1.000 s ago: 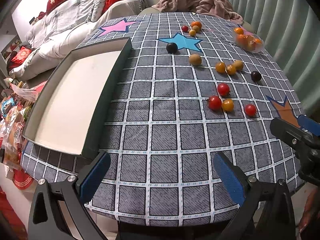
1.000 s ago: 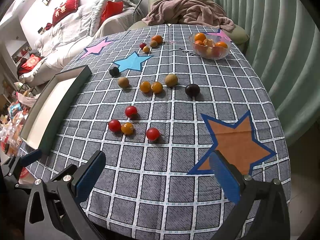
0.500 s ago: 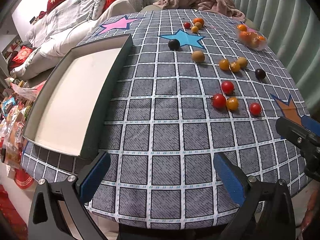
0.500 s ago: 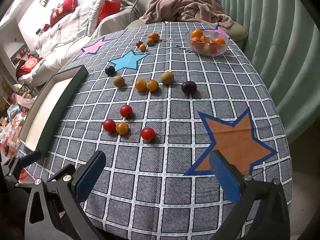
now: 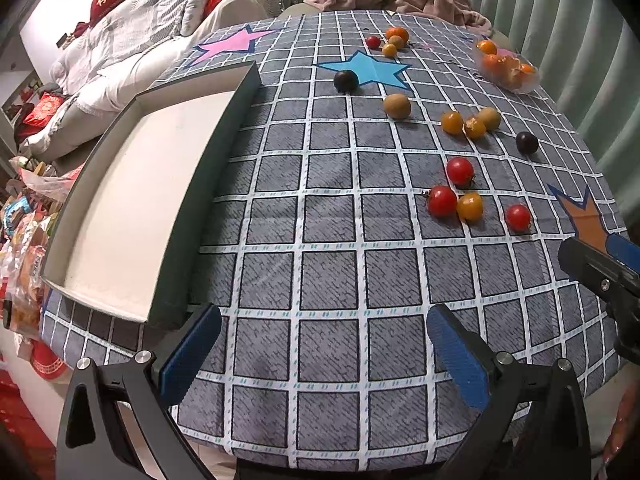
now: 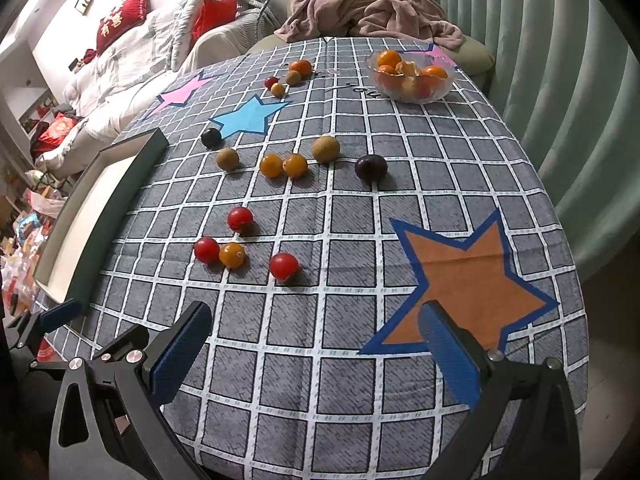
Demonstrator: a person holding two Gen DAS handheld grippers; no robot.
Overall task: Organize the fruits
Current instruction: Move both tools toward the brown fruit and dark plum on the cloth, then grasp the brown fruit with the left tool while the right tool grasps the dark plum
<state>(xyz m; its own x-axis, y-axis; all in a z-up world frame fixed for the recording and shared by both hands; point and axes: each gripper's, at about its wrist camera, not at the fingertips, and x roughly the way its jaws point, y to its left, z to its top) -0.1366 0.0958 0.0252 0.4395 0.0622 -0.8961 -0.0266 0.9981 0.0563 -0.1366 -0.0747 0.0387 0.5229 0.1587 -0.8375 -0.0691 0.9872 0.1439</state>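
Note:
Several small fruits lie loose on the checked tablecloth: red tomatoes (image 6: 283,265) (image 5: 442,200), yellow ones (image 6: 232,255), brown fruits (image 6: 325,149) and dark plums (image 6: 371,167) (image 5: 346,80). An empty dark-walled tray (image 5: 208,184) (image 6: 120,196) sits at the left. A glass bowl (image 6: 412,94) (image 5: 516,84) holding oranges stands at the far right. My left gripper (image 5: 324,354) is open and empty over the near table edge beside the tray corner. My right gripper (image 6: 314,350) is open and empty, just short of the nearest red tomato.
A pink blanket (image 6: 372,12) lies on a chair behind the table. Green curtains (image 6: 560,100) hang at the right. A sofa with red cushions (image 6: 124,20) is at the far left. Bags and clutter (image 5: 24,216) lie on the floor below the tray.
Both grippers have moved forward over the table, so the fruits and tray appear closer. Both stay open and empty. Nothing on the table has moved.

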